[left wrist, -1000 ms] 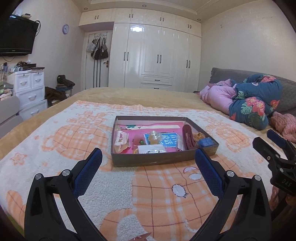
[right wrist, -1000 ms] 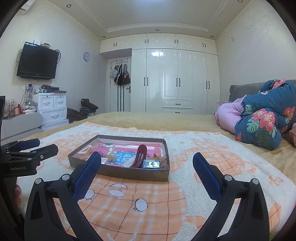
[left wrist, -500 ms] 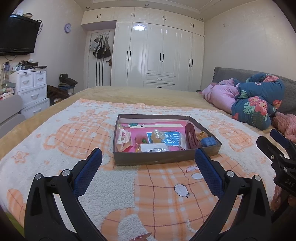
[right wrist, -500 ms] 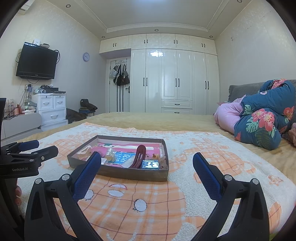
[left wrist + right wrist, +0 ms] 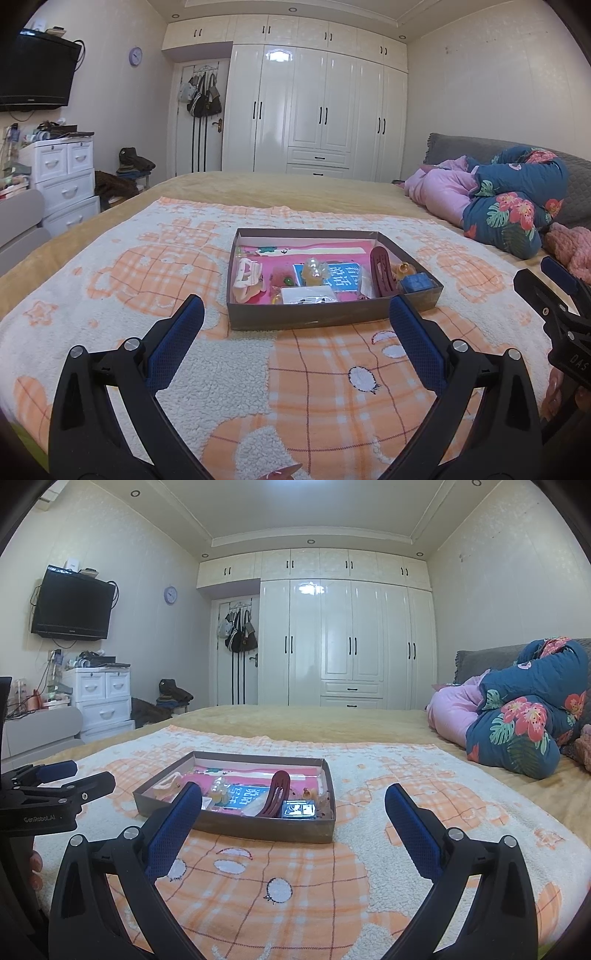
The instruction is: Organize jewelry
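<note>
Left tongs (image 5: 295, 317) raised slightly, box (image 5: 332, 319) seen steeper | both tongs released, right tongs (image 5: 293, 805) empty | box at 12 o'clock on blanket (image 5: 229, 369)

Left cam: my left gripper (image 5: 295, 314) is wide open, nothing between the blue pads (image 5: 177, 343), hovering over the orange-and-white blanket (image 5: 314, 387). Shallow brown box (image 5: 325, 317) sits dead ahead on the blanket, just past the fingertips. Inside: white claw clip (image 5: 246, 277) at left, dark red hair clip (image 5: 382, 271) standing up at right, small blue box (image 5: 416, 282) in the near-right corner, blue card (image 5: 341, 278) mid. Right gripper (image 5: 554, 291) pokes in at the right edge, jaw state unclear.
</note>
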Demonstrator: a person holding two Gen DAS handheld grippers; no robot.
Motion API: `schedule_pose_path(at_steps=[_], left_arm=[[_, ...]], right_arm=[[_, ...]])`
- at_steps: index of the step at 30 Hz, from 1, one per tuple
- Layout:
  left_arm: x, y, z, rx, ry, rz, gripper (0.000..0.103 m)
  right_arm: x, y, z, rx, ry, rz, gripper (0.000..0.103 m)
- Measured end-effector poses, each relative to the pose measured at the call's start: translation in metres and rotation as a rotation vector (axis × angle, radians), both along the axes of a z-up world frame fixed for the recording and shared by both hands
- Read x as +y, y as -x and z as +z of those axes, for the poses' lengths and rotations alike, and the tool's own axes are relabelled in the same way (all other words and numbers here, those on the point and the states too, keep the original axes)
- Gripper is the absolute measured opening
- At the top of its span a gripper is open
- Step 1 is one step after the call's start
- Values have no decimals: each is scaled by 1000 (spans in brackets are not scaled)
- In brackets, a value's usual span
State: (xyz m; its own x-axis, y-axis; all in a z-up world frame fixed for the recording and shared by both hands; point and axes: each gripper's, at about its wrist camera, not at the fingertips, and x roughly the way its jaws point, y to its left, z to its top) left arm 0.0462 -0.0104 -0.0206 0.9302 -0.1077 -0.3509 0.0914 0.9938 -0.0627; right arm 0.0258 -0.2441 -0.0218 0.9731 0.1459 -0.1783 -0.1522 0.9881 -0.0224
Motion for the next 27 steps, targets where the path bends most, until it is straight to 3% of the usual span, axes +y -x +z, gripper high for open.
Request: schedule_pose_path(at_steps=[27], left_arm=[[0,1,1,-3,-3,1,92]], right_arm=[[-2,0,1,-5,-3,-2,97]])
